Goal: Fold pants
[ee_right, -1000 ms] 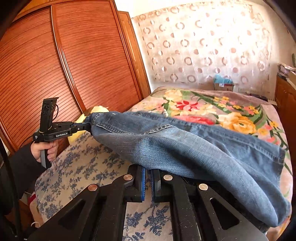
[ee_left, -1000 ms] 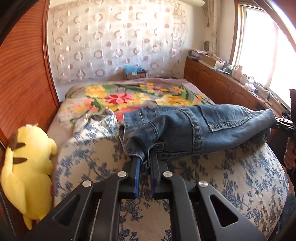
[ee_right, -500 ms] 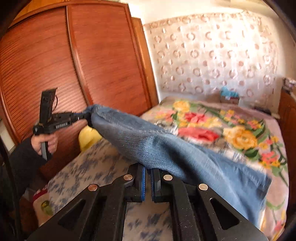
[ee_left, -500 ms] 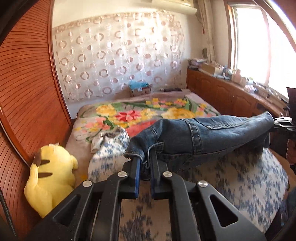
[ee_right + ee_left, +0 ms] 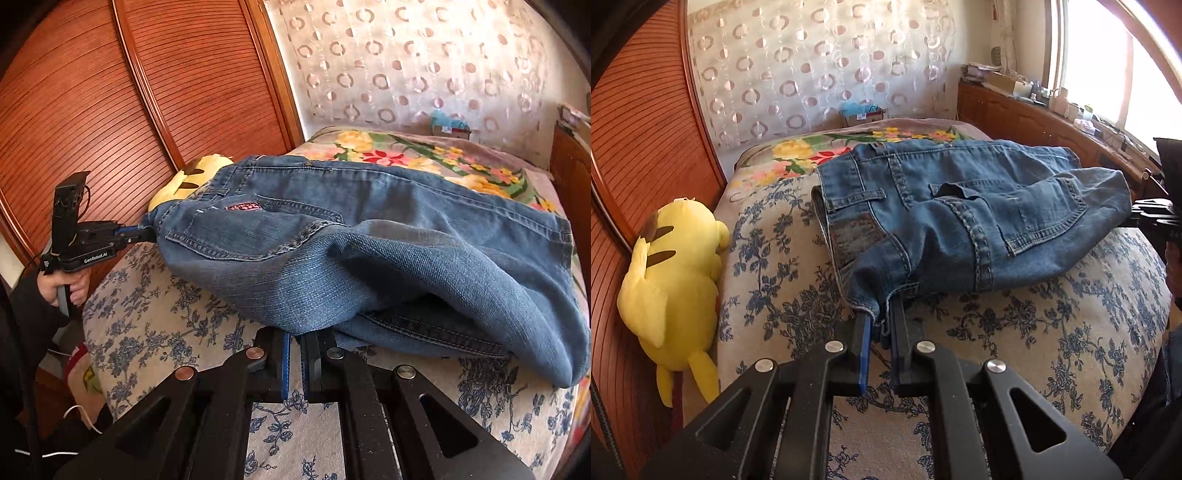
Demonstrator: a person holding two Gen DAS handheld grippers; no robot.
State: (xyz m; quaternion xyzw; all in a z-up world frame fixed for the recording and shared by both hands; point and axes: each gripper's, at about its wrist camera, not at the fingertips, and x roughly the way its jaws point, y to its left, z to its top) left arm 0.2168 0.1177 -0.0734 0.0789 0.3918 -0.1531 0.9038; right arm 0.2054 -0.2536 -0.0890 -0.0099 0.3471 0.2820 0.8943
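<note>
Where denim jeans (image 5: pixel 960 214) drape them, both tongs' tips are hidden.

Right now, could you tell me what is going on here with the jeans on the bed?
A person is folding a pair of blue jeans on a bed with a blue-flowered cover, using a handheld gripper in each hand. The left gripper is shut on one end of the jeans and the right gripper is shut on the other. The denim lies doubled over on the cover between them, not yet flat. A yellow plush toy sits at the bedside against the wooden wardrobe doors.
</note>
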